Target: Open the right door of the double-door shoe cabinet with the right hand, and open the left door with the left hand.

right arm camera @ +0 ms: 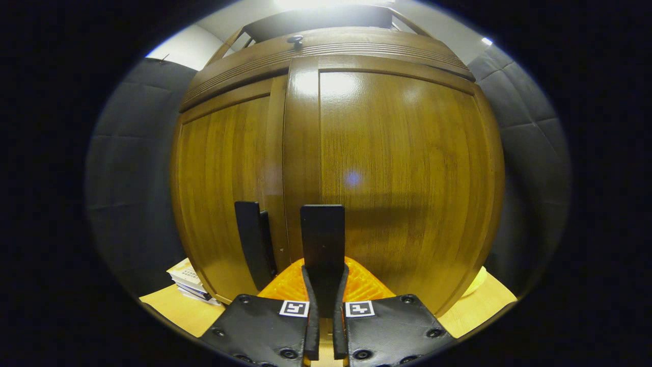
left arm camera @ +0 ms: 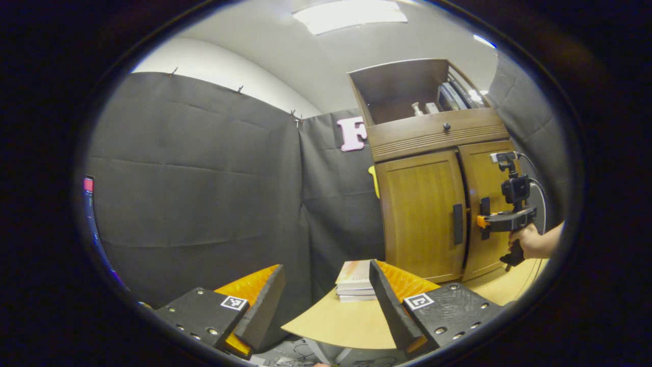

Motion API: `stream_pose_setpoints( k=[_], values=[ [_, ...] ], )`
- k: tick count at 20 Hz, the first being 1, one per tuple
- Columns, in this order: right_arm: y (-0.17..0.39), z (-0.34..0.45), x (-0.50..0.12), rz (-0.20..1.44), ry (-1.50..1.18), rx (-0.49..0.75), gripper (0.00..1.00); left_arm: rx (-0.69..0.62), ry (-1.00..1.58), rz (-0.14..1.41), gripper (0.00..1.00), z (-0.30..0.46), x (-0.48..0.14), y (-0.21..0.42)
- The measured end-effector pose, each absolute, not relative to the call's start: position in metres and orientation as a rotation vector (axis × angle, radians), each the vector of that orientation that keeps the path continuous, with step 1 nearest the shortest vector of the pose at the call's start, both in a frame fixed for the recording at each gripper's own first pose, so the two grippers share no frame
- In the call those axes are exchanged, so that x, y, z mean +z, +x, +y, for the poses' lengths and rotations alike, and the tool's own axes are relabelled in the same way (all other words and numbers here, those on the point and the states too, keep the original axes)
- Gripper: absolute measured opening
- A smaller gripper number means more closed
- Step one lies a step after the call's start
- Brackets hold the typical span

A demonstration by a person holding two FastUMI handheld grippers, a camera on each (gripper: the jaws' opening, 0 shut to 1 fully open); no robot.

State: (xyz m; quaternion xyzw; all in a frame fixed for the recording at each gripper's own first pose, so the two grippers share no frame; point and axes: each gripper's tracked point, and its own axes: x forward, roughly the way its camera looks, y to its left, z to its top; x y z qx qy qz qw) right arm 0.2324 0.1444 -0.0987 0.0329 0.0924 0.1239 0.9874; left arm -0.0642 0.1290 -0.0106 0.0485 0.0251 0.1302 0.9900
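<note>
- The shoe cabinet [left arm camera: 433,204] stands on the tabletop [left arm camera: 346,321] at the far right of the left gripper view, in front of the black booth wall. It has an open shelf and a drawer with a small knob above the two doors.
- The right door [right arm camera: 407,178] looks a little ajar: in the right gripper view its edge stands slightly in front of the left door [left arm camera: 420,214], and in the left gripper view a dark gap runs between the two doors.
- The right gripper [right arm camera: 323,285] has its fingers closed on the right door's dark handle [right arm camera: 322,234], which sits between them. In the left gripper view, a hand [left arm camera: 530,242] holds this gripper at the same handle.
- The left gripper [left arm camera: 326,306] is well apart from the cabinet, low and near, and its fingers are wide apart and hold nothing.
- The left door's handle [left arm camera: 458,224] is untouched, and this door looks closed.
- A small stack of books [left arm camera: 354,281] lies on the tabletop just left of the cabinet.
- My judgement: the task is at an early stage. The right door is gripped and only begins to open; it must swing out fully, and the whole left door step remains.
</note>
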Motion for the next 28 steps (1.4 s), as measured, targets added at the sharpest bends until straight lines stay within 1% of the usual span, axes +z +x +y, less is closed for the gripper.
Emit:
stream_pose_setpoints(
  k=[1, 2, 4, 7, 8, 9, 14, 15, 17, 19, 23, 24, 28],
  values=[
    [0.229, 0.143, -0.097, 0.186, 0.07, 0.256, 0.1, 0.247, 0.093, 0.049, 0.95, 0.128, -0.01, -0.065],
    [0.223, 0.141, -0.097, 0.185, 0.073, 0.261, 0.12, 0.23, 0.089, 0.048, 0.95, 0.127, -0.011, -0.065],
    [0.21, 0.136, -0.096, 0.186, 0.078, 0.272, 0.1, 0.201, 0.081, 0.042, 0.95, 0.125, -0.011, -0.065],
    [0.195, 0.131, -0.094, 0.191, 0.074, 0.281, 0.1, 0.153, 0.068, 0.039, 0.95, 0.121, -0.012, -0.062],
    [0.191, 0.131, -0.094, 0.19, 0.073, 0.284, 0.12, 0.137, 0.064, 0.039, 0.96, 0.12, -0.011, -0.062],
    [0.189, 0.13, -0.093, 0.19, 0.071, 0.288, 0.1, 0.122, 0.06, 0.039, 0.96, 0.119, -0.011, -0.062],
    [0.167, 0.118, -0.093, 0.196, 0.082, 0.298, 0.1, 0.062, 0.05, 0.032, 0.95, 0.114, -0.012, -0.056],
    [0.164, 0.115, -0.093, 0.198, 0.083, 0.302, 0.12, 0.051, 0.048, 0.031, 0.95, 0.113, -0.011, -0.055],
    [0.157, 0.111, -0.093, 0.201, 0.084, 0.306, 0.1, 0.028, 0.043, 0.028, 0.95, 0.109, -0.01, -0.055],
    [0.15, 0.104, -0.096, 0.202, 0.086, 0.309, 0.12, 0.0, 0.04, 0.024, 0.95, 0.106, -0.008, -0.055],
    [0.134, 0.09, -0.096, 0.202, 0.082, 0.313, 0.1, -0.058, 0.035, 0.019, 0.95, 0.099, -0.006, -0.054],
    [0.131, 0.088, -0.096, 0.202, 0.082, 0.315, 0.12, -0.071, 0.034, 0.019, 0.95, 0.098, -0.006, -0.054],
    [0.121, 0.075, -0.095, 0.203, 0.084, 0.316, 0.12, -0.111, 0.033, 0.016, 0.95, 0.094, -0.002, -0.055]
  ],
)
